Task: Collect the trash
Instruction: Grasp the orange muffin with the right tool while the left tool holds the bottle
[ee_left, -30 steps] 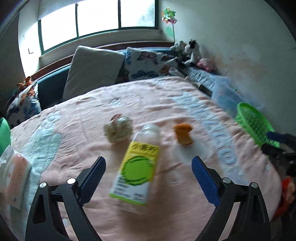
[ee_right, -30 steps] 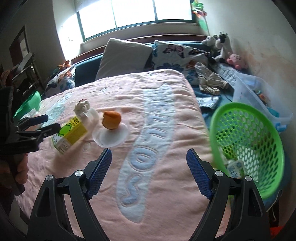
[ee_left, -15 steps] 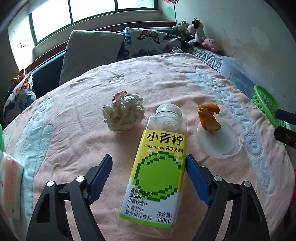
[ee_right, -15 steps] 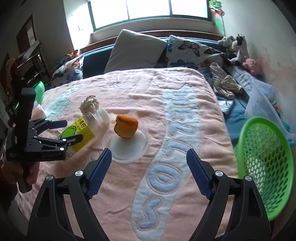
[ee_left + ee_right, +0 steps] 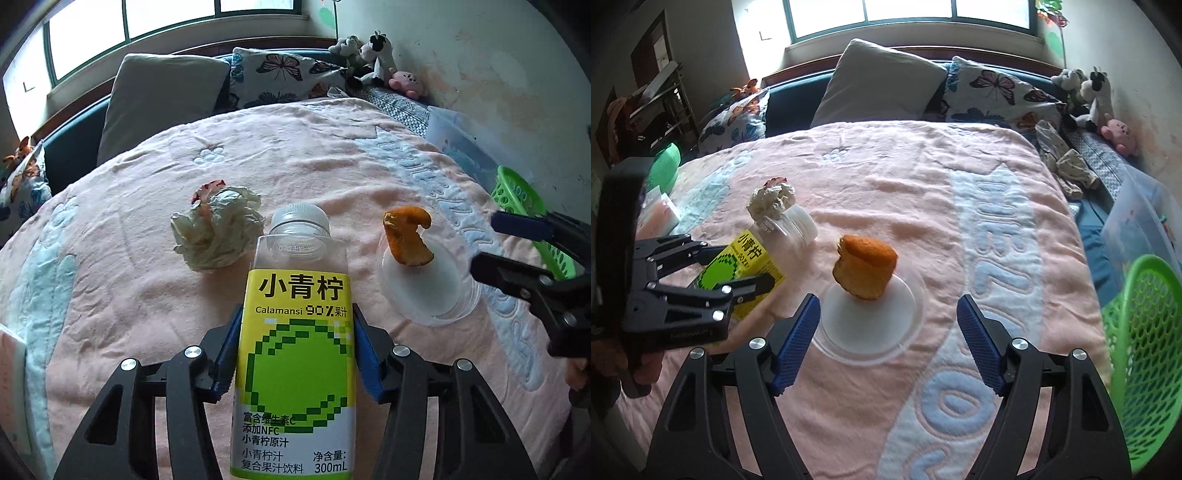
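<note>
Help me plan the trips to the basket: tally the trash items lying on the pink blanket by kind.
Juice bottle: 1
Crumpled paper wad: 1
Piece of cake: 1
Clear plastic lid under the cake: 1
Total: 4

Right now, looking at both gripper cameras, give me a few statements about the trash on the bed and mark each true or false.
1. The juice bottle lies on its side between the left gripper fingers, whose jaws are closing. True.
2. The bottle has no cap. False: a white cap is on it.
3. The bitten cake piece rests on a clear plastic lid. True.
4. The right gripper is clamped on the cake. False: its closing jaws stand apart from it, touching nothing.
5. The crumpled wrapper is already in the green basket. False: it lies on the pink blanket, beside the bottle.
</note>
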